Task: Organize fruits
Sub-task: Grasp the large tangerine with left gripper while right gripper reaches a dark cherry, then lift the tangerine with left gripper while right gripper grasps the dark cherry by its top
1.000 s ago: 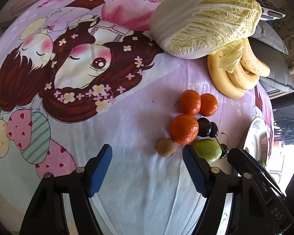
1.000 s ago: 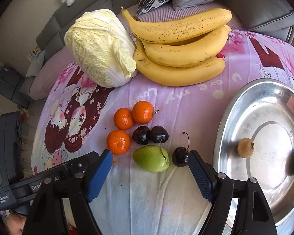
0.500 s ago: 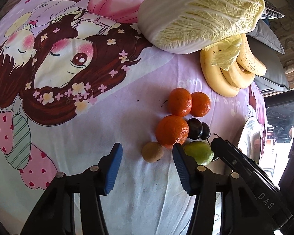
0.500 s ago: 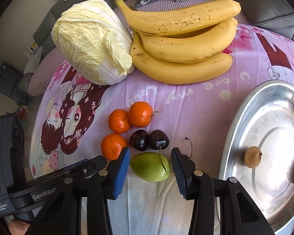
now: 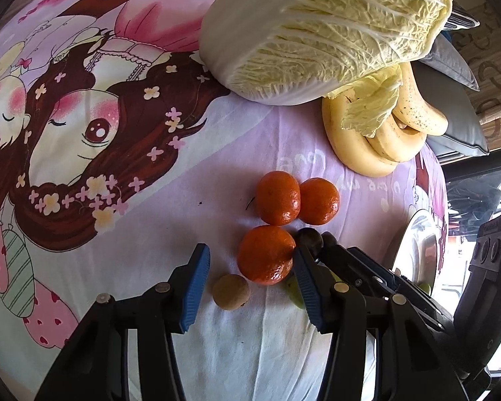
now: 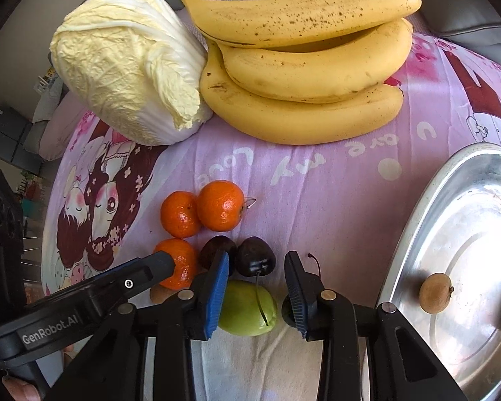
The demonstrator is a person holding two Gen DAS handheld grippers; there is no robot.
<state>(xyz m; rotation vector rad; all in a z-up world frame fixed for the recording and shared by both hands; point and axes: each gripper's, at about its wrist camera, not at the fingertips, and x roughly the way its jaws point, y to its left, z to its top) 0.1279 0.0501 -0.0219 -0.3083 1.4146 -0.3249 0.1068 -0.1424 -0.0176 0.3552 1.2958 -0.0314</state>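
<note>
Orange mandarins (image 6: 180, 219) three, bananas (image 6: 304, 67) three, left gripper (image 5: 250, 280) closing around mandarin, right gripper (image 6: 255, 295) closing around green fruit (image 6: 247, 307)

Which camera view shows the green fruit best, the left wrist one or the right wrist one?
The right wrist view. There the green fruit lies nearly whole between the right tool's fingers. In the left wrist view only a small green sliver shows, hidden behind the left tool's finger.
</note>
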